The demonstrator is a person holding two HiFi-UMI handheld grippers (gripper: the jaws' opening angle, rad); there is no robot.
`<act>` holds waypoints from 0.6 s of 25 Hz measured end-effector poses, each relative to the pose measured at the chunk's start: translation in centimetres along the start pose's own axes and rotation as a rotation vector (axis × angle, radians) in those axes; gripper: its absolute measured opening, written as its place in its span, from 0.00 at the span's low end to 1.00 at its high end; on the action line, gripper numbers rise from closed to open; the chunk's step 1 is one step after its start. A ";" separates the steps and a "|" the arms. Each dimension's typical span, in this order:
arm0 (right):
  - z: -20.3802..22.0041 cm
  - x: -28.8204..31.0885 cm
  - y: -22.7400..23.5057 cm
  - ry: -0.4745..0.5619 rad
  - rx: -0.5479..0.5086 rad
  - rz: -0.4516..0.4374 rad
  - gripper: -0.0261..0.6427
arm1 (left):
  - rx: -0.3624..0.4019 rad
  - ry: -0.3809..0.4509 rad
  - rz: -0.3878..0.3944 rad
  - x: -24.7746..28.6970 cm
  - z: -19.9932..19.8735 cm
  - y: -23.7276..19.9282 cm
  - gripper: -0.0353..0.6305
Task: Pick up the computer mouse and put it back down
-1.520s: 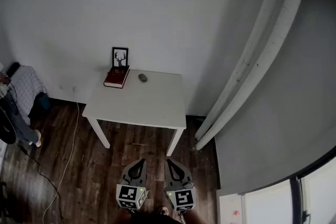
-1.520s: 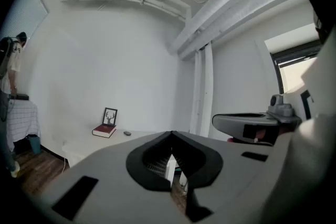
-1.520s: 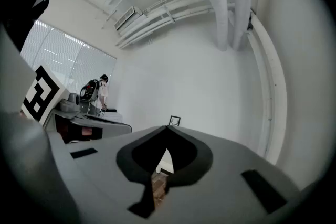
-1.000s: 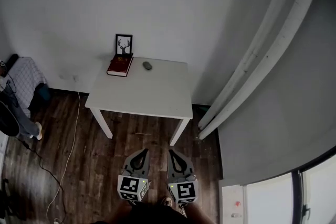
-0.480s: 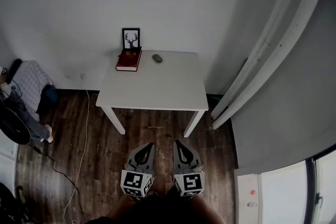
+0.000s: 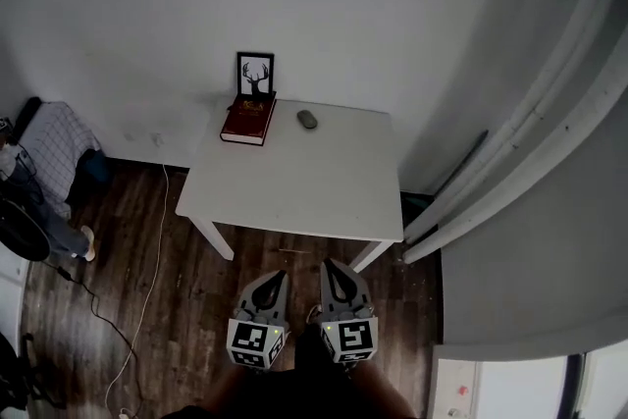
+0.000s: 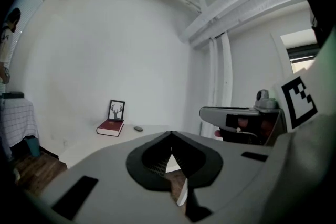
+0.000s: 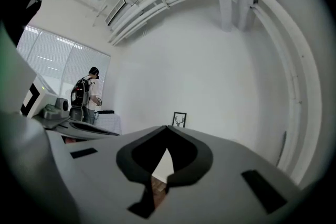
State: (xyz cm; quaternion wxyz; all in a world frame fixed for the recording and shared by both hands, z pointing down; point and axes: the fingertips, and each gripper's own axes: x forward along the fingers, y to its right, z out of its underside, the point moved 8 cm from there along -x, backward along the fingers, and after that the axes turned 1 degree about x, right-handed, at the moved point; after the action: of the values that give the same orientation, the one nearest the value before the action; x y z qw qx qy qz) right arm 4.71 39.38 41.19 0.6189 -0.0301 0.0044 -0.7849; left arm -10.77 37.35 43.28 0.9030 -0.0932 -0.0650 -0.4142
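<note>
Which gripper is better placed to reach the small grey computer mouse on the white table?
Right, slightly. Both are shut, short of the white table, but the right gripper lines up closer than the left gripper with the small grey computer mouse; the dark red book lies left of it.

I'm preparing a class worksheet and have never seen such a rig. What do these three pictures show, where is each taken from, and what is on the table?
No robot: a person holds a two-jaw gripper in each hand. The head view looks down from a camera on the person's head; the left gripper and right gripper show at its bottom, both shut and empty. The other two pictures come from cameras riding on each gripper, looking along its jaws. Ahead stands a white table. At its far side lie a computer mouse and a red book, with a framed deer picture behind the book.
</note>
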 end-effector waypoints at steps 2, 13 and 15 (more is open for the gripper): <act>-0.2 3.4 2.2 -0.007 0.000 -0.008 0.07 | 0.006 -0.019 -0.007 3.3 -0.9 -1.0 0.06; -0.8 14.0 13.6 -0.004 -0.023 -0.055 0.07 | -0.012 -0.069 -0.041 17.3 -3.2 -3.3 0.06; -0.8 15.2 14.1 -0.005 -0.014 -0.071 0.07 | -0.018 -0.091 -0.055 18.3 -3.2 -3.9 0.06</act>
State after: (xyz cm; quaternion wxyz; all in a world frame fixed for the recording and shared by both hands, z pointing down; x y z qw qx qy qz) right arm 14.90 21.32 40.40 0.5904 -0.0364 0.0073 -0.8062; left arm -1.75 20.72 44.19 0.8865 -0.1180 -0.1048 -0.4350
